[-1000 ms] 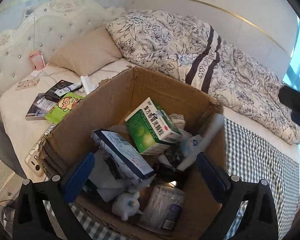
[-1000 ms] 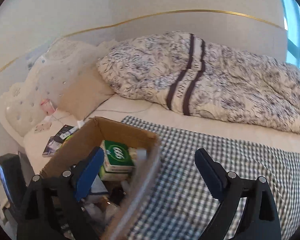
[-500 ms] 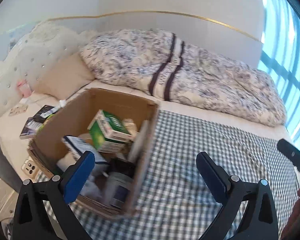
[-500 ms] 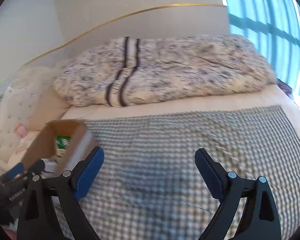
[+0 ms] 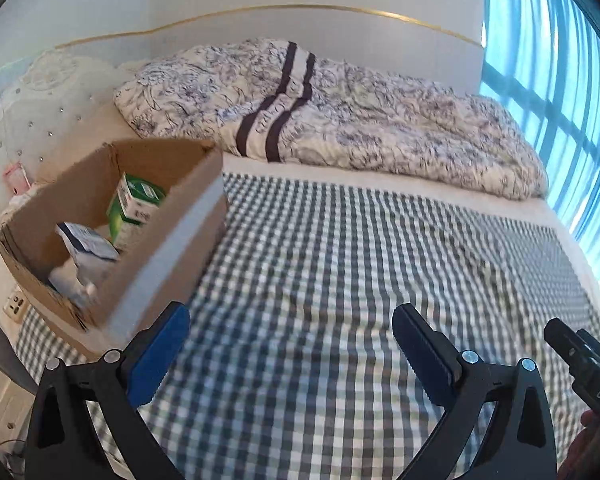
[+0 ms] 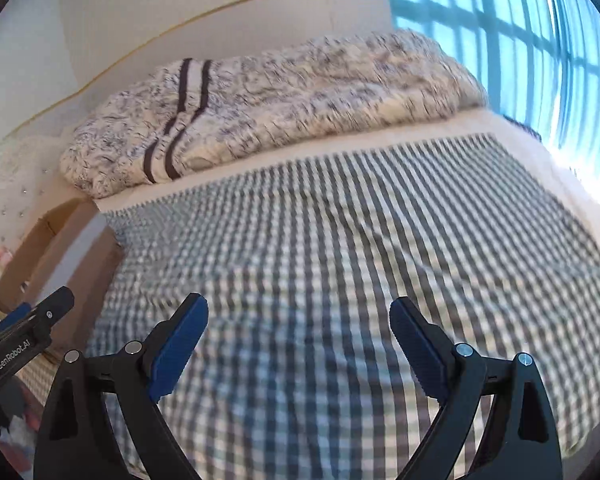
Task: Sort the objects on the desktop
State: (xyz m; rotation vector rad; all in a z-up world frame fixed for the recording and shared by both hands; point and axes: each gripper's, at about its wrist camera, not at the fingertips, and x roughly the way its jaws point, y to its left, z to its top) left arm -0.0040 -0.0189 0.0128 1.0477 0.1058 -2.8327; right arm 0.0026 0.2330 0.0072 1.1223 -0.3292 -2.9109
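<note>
1. Between the blue pads of the left gripper (image 5: 288,334) lies only checked cloth; its jaws are spread wide and grip nothing.
2. Likewise, the right gripper (image 6: 298,330) is splayed fully apart and empty, hanging over the same gingham blanket (image 6: 340,248).
3. At the lower right edge of the left wrist view, the black tip of the right gripper shows, with part of a hand (image 5: 594,446) below it.
4. At the lower left of the right wrist view, the left gripper's black arm, lettered "GenRobot.AI", shows beside the box.
5. Left of the left gripper, a cardboard box (image 5: 172,240) sits on the blanket's edge, open at the top, with a pale strip of tape along its near wall.
6. Inside the box stand a green carton (image 5: 134,204) and a white packet with a dark blue top (image 5: 86,242); lower contents are blurred.
7. Beyond the blanket, a floral duvet (image 5: 340,116) with two dark stripes lies bunched along the far side of the bed.
8. Left of the box, a tufted white headboard (image 5: 24,112) rises, and a white power strip (image 5: 16,304) lies just by the box's near corner.
9. To the right, a barred window (image 6: 520,28) glows blue.
</note>
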